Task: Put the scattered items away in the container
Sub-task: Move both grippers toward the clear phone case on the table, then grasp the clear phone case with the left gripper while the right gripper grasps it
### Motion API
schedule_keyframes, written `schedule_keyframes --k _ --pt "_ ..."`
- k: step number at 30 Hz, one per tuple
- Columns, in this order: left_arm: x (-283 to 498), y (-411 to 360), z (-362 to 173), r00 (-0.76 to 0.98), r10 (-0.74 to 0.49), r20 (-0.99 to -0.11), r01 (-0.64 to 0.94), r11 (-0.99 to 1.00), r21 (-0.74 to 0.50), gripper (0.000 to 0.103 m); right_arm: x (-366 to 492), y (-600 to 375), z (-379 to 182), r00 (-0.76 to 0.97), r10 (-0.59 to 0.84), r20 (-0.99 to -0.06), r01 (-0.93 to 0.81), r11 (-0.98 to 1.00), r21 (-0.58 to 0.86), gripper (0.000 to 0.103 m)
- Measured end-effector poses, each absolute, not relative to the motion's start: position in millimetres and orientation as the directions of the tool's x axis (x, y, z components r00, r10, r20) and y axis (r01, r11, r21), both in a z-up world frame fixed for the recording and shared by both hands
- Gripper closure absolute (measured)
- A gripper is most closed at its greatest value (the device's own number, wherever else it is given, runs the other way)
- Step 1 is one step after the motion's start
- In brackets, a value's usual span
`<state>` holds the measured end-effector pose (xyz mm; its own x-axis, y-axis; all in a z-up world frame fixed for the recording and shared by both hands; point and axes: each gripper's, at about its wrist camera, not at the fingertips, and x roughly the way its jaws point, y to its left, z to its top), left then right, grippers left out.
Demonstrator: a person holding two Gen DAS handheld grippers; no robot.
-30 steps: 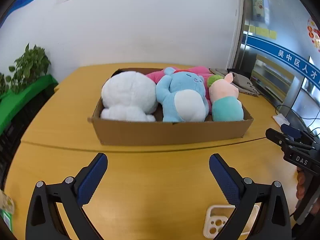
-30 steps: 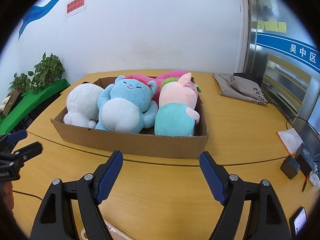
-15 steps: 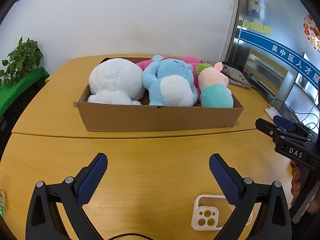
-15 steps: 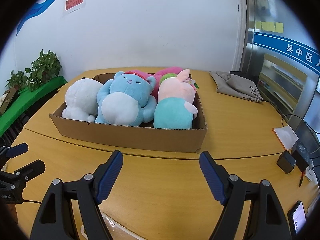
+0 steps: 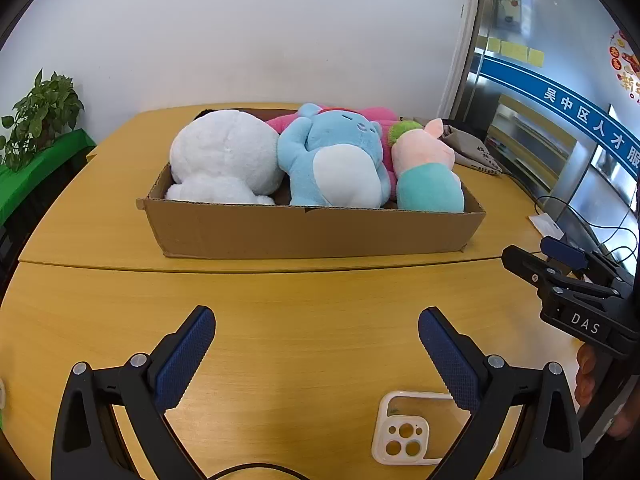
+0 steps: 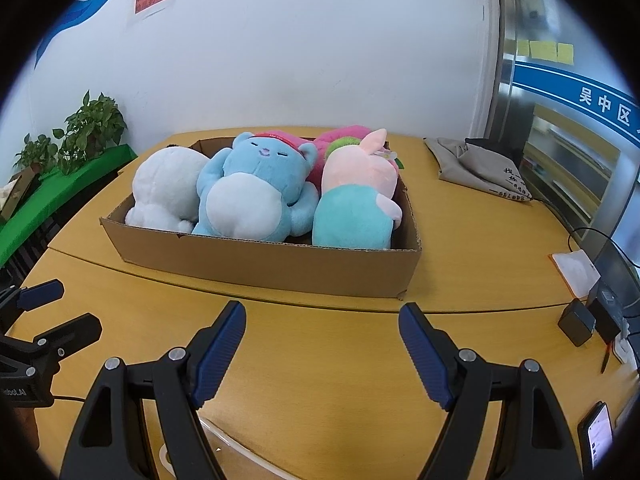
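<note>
A shallow cardboard box (image 5: 312,232) (image 6: 260,264) stands on the yellow wooden table. In it lie a white plush (image 5: 224,156) (image 6: 168,188), a blue plush (image 5: 336,160) (image 6: 256,192), a pink-and-teal plush (image 5: 428,176) (image 6: 356,204) and a bright pink plush (image 5: 368,114) behind them. My left gripper (image 5: 316,328) is open and empty, held over the table in front of the box. My right gripper (image 6: 322,324) is open and empty, also short of the box. Each gripper shows at the edge of the other's view.
A clear phone case (image 5: 416,428) lies on the table under the left gripper's right finger. A grey cloth bag (image 6: 480,172) lies at the back right. A phone (image 6: 596,436), black adapters (image 6: 576,322) and cables sit at the right edge. Potted plants (image 6: 84,128) stand at the left.
Both grippers have pulled back a little from the box and stayed open. In the left wrist view the phone case has come further into sight.
</note>
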<state>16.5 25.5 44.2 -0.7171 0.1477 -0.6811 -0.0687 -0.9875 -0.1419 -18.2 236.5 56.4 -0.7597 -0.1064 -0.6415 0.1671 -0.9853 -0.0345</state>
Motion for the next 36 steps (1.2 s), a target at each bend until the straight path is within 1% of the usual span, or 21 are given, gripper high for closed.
schedule_keyframes --k 7,13,16,19,21,25,29,30,33,36 --pt "19.4 30.1 39.0 -0.699 0.152 -0.698 -0.088 -0.988 -0.127 0.0 -17.1 237.2 56.1 -0.756 -0.118 -0.644 0.162 -0.987 -0.01 0.024" --pt "18.6 32.2 32.2 -0.676 0.188 -0.712 -0.1 -0.981 -0.164 0.0 -11.4 234.7 54.6 -0.752 -0.124 -0.648 0.173 -0.985 -0.013 0.024" --pt "18.4 38.8 26.5 -0.653 0.215 -0.726 -0.134 -0.976 -0.169 0.0 -5.6 242.3 49.4 -0.742 -0.127 -0.658 0.178 -0.984 -0.011 0.024" --pt "18.4 42.9 17.7 -0.603 0.265 -0.752 -0.192 -0.964 -0.185 0.0 6.2 253.7 35.0 -0.707 -0.159 -0.689 0.223 -0.975 -0.004 0.024" --pt "18.0 45.0 9.3 -0.559 0.292 -0.776 -0.228 -0.954 -0.195 0.0 15.1 260.7 17.9 -0.656 -0.179 -0.733 0.259 -0.966 0.004 0.024" --pt "18.8 52.3 -12.6 -0.461 0.314 -0.83 -0.289 -0.937 -0.193 0.006 38.7 265.3 -19.6 -0.544 -0.232 -0.806 0.334 -0.942 0.046 0.024" --pt "25.5 67.9 -27.6 -0.365 0.386 -0.847 -0.439 -0.874 -0.209 0.005 70.3 254.6 -42.4 -0.486 -0.299 -0.821 0.5 -0.866 0.019 0.024" --pt "27.6 73.5 -29.4 -0.347 0.392 -0.852 -0.488 -0.851 -0.193 0.005 76.9 251.1 -45.6 -0.476 -0.312 -0.822 0.543 -0.84 0.004 0.024" --pt "37.3 93.3 -30.6 -0.318 0.374 -0.871 -0.653 -0.753 -0.085 0.005 89.0 240.0 -54.1 -0.464 -0.319 -0.826 0.651 -0.755 -0.074 0.024" --pt "46.7 113.4 -32.4 -0.272 0.35 -0.896 -0.808 -0.589 0.015 0.004 94.5 230.8 -57.9 -0.459 -0.344 -0.819 0.766 -0.621 -0.168 0.024"
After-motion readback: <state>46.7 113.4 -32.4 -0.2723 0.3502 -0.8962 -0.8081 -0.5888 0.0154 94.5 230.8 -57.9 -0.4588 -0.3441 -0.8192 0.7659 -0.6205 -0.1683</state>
